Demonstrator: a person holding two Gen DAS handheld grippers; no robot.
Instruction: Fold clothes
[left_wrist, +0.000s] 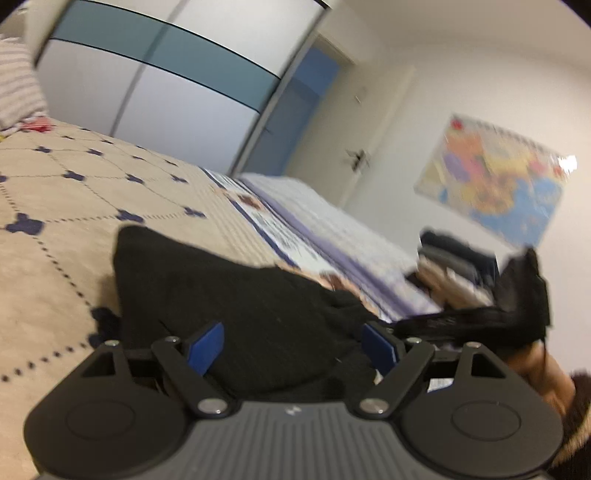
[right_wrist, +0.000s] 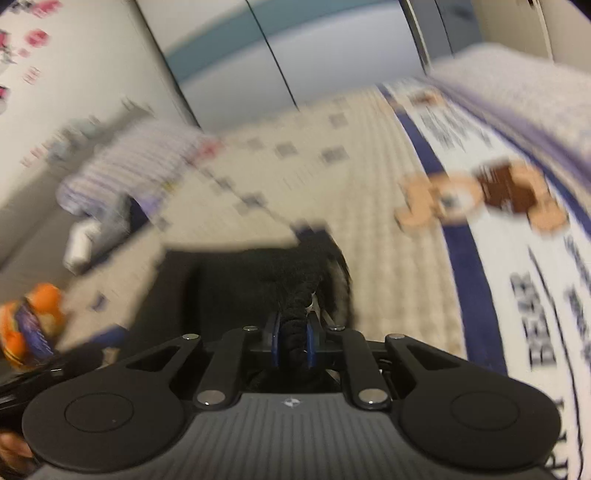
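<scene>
A black garment (left_wrist: 229, 295) lies bunched on the beige quilt (left_wrist: 74, 192) with navy crosses. My left gripper (left_wrist: 291, 347) stands open over it. Its blue pads (left_wrist: 207, 347) sit wide apart on either side of the cloth and do not press on it. A strip of the garment stretches away to the right, toward a hand (left_wrist: 550, 376). In the blurred right wrist view, my right gripper (right_wrist: 292, 343) is shut on a rolled edge of the black garment (right_wrist: 258, 280), with cloth pinched between the blue pads (right_wrist: 311, 345).
A white blanket with a bear print (right_wrist: 480, 199) runs along the quilt's right side. Striped bedding (right_wrist: 140, 166) and an orange toy (right_wrist: 33, 325) lie to the left. A wardrobe (left_wrist: 166, 85), a pile of clothes (left_wrist: 450, 258) and a wall map (left_wrist: 495, 177) stand behind.
</scene>
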